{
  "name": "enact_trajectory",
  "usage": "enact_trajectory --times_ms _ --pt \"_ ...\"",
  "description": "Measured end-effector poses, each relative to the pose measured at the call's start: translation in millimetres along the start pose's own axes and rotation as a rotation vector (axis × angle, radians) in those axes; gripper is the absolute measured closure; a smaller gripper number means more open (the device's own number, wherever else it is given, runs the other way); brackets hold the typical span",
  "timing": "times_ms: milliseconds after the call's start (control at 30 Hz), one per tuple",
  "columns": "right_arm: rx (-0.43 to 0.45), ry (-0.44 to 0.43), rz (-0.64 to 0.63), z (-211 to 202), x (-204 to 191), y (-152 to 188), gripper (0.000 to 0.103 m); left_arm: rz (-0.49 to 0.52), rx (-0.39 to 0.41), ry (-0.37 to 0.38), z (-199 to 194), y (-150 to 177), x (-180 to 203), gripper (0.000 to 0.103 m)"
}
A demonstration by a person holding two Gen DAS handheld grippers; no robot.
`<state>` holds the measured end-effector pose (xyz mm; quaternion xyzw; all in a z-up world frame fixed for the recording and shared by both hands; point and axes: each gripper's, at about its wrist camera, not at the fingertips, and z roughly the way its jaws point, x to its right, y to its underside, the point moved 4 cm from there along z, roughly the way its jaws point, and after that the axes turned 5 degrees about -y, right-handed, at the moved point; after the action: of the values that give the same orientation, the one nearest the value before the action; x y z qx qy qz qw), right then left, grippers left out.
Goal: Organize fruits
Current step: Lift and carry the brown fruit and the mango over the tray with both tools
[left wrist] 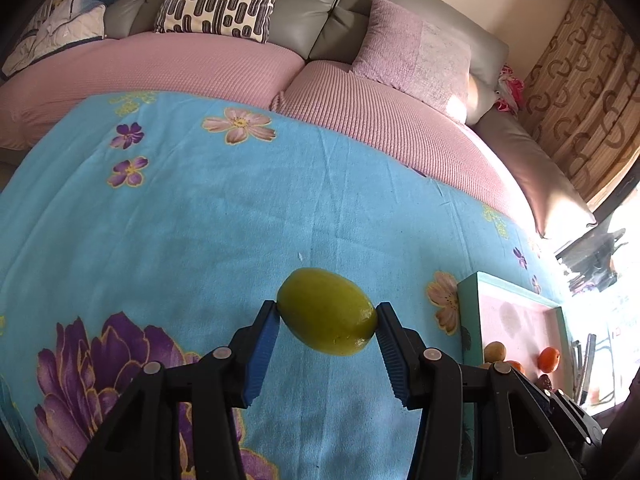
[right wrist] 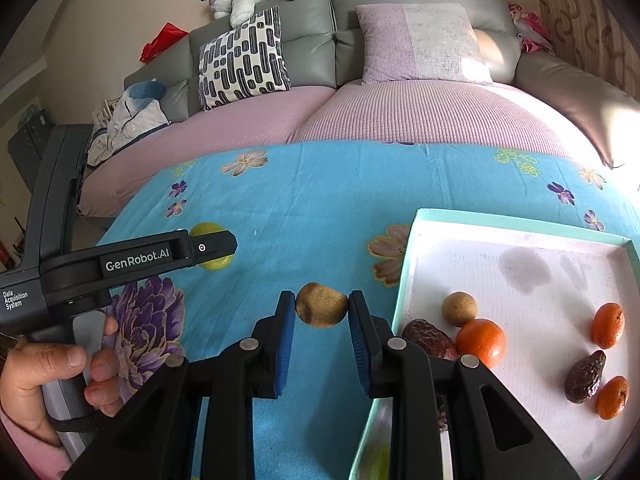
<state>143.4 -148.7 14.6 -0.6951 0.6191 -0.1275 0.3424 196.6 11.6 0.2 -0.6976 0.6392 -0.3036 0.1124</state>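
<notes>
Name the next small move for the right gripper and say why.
Probably carry it right, over the tray's rim, then release. The right gripper is shut on a tan fruit above the blue cloth, while the other fruits already lie in the tray.

I am holding my left gripper over the tablecloth, a lemon sitting between its fingers, and my right gripper to its right, a small round fruit sitting between its fingers. The tray is lying just right of that, on the cloth. Inside it, near the left wall, a round fruit, a tangerine and a date are clustering, perhaps touching. Behind the table, a sofa is standing.
</notes>
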Motion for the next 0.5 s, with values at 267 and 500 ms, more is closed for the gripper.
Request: enact_trajectory --times_ms 267,500 --pt "0.041 0.046 0.042 -35.0 18.0 13.0 0.075 0.04 0.031 0.016 -15.5 1.0 19.3 0.051" --pt "0.06 0.079 0.063 -52.4 43.5 12.9 0.075 0.061 0.048 0.028 -27.6 4.1 34.3 0.051"
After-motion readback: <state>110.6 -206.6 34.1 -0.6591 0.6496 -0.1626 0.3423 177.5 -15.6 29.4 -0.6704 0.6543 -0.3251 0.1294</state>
